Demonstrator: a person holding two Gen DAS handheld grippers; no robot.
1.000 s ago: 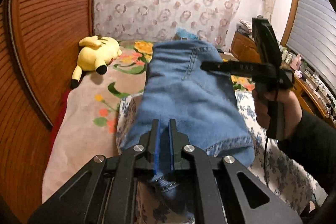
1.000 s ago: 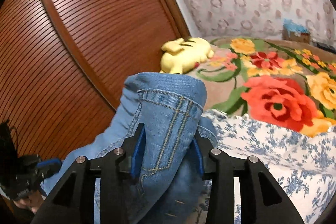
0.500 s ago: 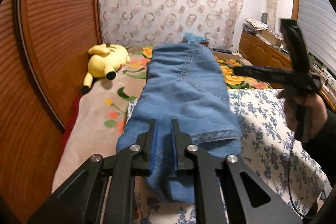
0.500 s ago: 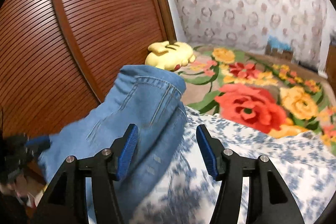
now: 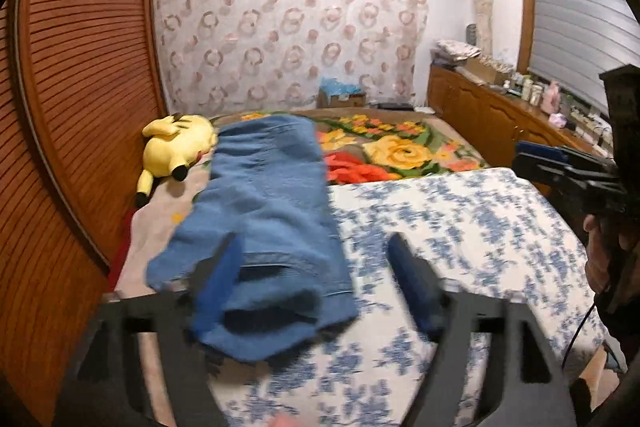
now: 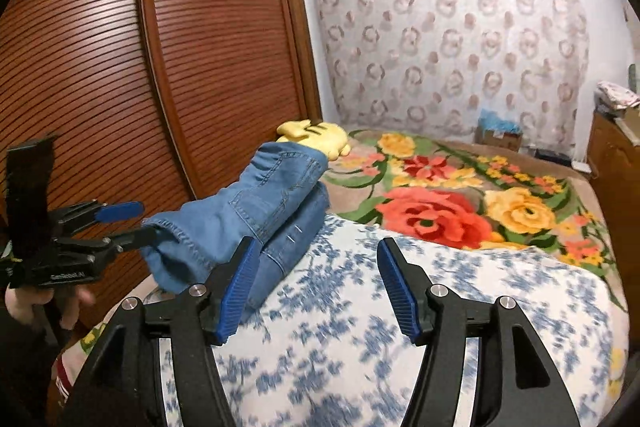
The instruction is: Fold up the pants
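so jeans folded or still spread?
Folded: the jeans lie doubled in stacked layers on the bed, hem over the lower layer. Both grippers open, off them.

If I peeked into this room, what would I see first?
Probably the folded blue jeans lying along the left side of the bed, partly on the blue-flowered sheet. Next, the yellow plush toy beside the wooden wardrobe, and the big red and yellow flowers on the blanket behind.

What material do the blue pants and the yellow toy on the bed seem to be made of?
The folded blue pants look like denim: faded matte weave, tan double stitching, a seamed pocket. The yellow stuffed toy seems to be soft plush with a matte, rounded, padded body; its fibre cannot be told.
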